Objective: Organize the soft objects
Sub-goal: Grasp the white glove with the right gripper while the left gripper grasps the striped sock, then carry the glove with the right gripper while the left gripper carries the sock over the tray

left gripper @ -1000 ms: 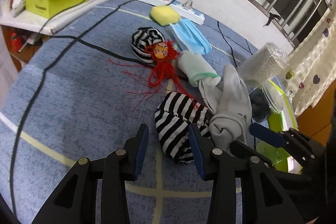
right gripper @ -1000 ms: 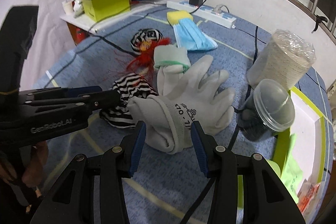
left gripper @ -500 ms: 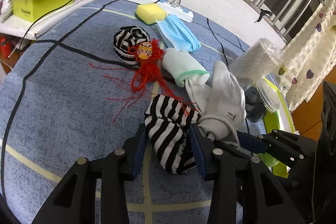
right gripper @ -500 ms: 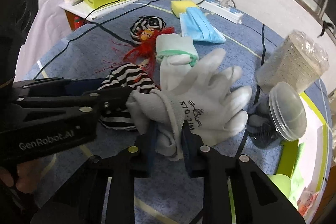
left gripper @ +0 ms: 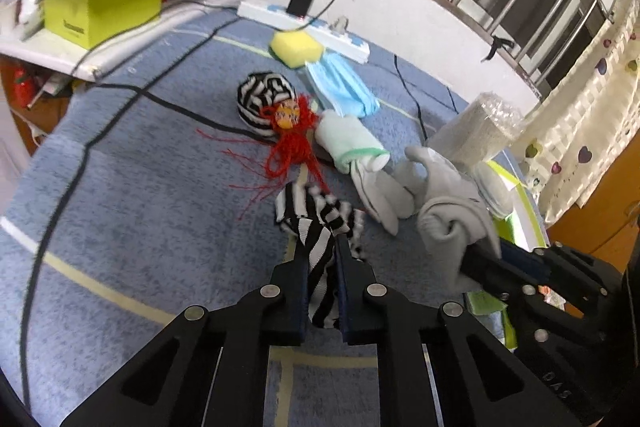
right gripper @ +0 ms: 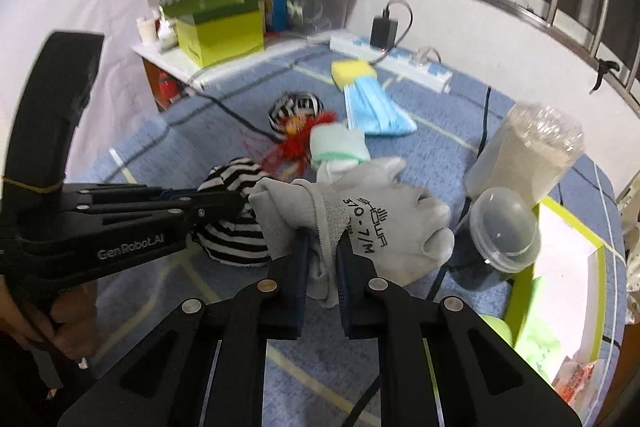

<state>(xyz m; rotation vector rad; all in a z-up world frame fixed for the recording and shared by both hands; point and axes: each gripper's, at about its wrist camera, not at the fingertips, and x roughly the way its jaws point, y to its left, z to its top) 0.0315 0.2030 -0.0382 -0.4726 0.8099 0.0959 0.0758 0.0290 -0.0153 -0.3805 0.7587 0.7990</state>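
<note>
Both tools pinching soft cloth above the blue mat

The left tool (left gripper: pixel 322 255) is clamped on the striped sock (left gripper: pixel 316 227); the right tool's (right gripper: pixel 322 259) jaws are closing on the bunched cuff of the grey glove (right gripper: pixel 380 223). Both sit near the mat's (left gripper: pixel 120 187) middle. Light, limp and compressible, they will likely sag and trail; thick folds give the surest hold.
</note>
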